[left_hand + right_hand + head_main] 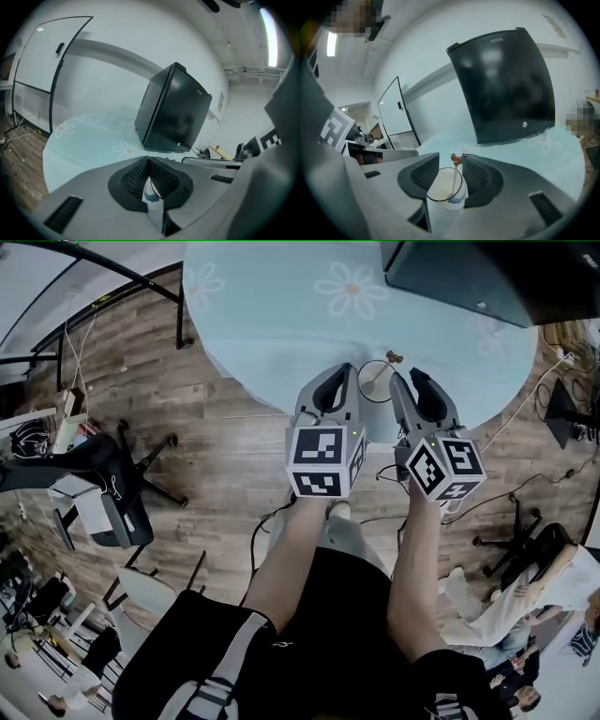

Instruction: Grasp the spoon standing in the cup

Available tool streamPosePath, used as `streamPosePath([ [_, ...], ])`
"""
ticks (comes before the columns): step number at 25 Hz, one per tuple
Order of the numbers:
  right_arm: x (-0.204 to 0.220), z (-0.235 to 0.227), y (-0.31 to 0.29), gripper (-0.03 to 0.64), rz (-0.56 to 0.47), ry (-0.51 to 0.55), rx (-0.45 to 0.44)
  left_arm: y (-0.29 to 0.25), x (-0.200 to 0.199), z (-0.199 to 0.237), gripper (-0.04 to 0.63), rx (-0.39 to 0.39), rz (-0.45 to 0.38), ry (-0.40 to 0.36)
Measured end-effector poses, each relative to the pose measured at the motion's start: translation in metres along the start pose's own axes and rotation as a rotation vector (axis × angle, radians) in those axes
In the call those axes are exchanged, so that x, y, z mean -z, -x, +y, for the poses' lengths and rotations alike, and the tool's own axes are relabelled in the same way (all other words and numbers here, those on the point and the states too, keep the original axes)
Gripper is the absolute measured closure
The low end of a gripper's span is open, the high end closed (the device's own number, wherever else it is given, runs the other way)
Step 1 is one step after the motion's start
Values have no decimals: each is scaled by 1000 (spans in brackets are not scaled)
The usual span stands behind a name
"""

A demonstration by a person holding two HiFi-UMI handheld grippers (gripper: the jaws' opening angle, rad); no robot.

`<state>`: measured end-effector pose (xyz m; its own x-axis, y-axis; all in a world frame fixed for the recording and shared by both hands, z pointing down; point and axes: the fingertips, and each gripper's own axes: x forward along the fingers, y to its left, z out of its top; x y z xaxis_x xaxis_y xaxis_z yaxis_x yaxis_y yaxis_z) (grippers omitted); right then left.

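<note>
There is 1 cup (373,381) standing on the round desk (272,324), close to its near edge. 1 spoon (386,367) is standing in it, thin and leaning a little, with a small brown end on top.

2 grippers are hanging over this edge. In the head view the left gripper (337,371) is just to the left of the cup and the right gripper (412,379) is just to the right of it.

The left gripper's (148,161) jaws are pressing together at their tips and holding nothing. Only a narrow strip of the cup (152,192) is showing below them.

The right gripper's (451,157) jaws are standing wide apart. In its view the cup (445,187) and the spoon (455,176) are showing between the 2 pads. The right pad is coming close to the spoon's top, but the pads are not pressing on anything.

The spoon's lower end is hard to make out inside the cup.

Beyond the cup and to its right, 1 black box (469,277) is sitting on the desk, cut off by the picture's upper edge. 1 whiteboard (47,70) is standing well behind the cup, past the desk. Far to the left of the cup, 1 office chair (103,474) is standing on the wooden floor (225,456).
</note>
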<state>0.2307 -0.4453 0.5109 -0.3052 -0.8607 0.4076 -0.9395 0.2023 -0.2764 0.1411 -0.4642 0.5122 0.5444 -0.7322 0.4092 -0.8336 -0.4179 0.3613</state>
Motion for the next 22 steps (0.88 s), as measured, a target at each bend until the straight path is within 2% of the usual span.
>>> streamPosePath([
  [3,6,-6,-6,457,20,-9,5,-12,0,-3,591,15,10,25],
  [17,14,-16,-44,445,38,6,-29,-39,10,9,591,75,57,28],
  [20,14,-14,-48,495,43,20,-25,-39,6,13,591,81,53,24],
  [22,14,-12,-49,503,46,28,-23,-39,1,16,591,82,47,22],
])
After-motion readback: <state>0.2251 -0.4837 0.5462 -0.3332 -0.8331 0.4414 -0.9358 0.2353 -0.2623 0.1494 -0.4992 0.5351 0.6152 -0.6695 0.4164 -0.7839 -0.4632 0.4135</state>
